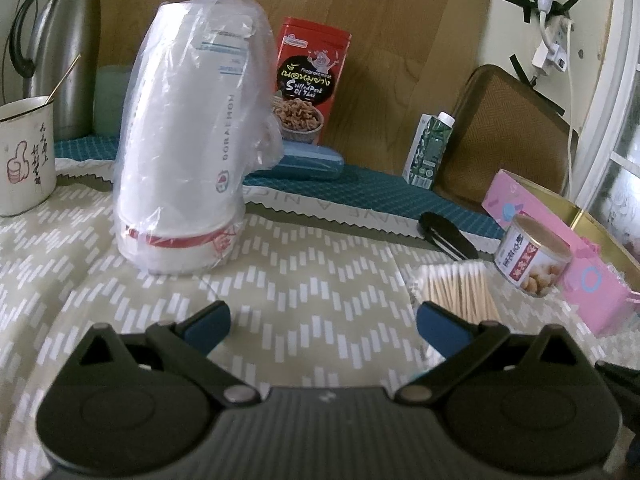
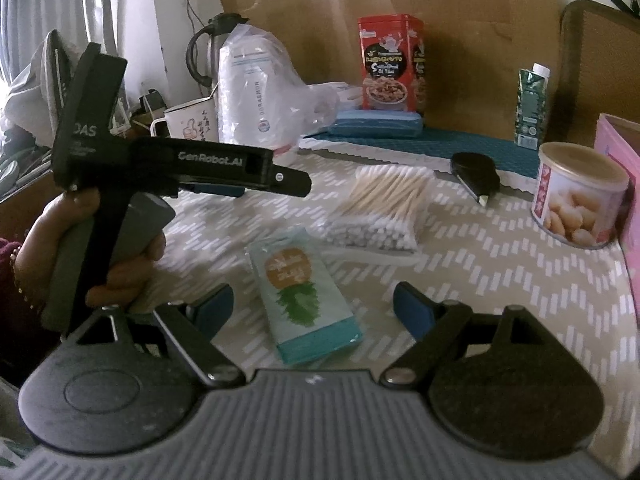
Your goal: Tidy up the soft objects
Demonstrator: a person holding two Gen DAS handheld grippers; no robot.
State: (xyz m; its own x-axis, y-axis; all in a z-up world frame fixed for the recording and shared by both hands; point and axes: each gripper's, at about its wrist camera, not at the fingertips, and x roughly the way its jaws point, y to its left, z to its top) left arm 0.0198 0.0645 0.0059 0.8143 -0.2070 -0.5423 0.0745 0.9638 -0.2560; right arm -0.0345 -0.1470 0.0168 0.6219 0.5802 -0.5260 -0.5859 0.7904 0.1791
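Clear plastic wraps the stack of white paper cups (image 1: 180, 136) standing on the chevron tablecloth (image 1: 300, 276) ahead of the left gripper (image 1: 323, 322), whose blue-padded tongs are spread wide and empty; a bag of cotton swabs (image 1: 460, 288) is partly hidden behind its right finger. From the right wrist, a teal tissue pack (image 2: 306, 300) printed with a pineapple lies flat between the parted, empty tongs of the right gripper (image 2: 313, 310), its near edge close to the gripper body, with the swabs (image 2: 380, 210) just beyond.
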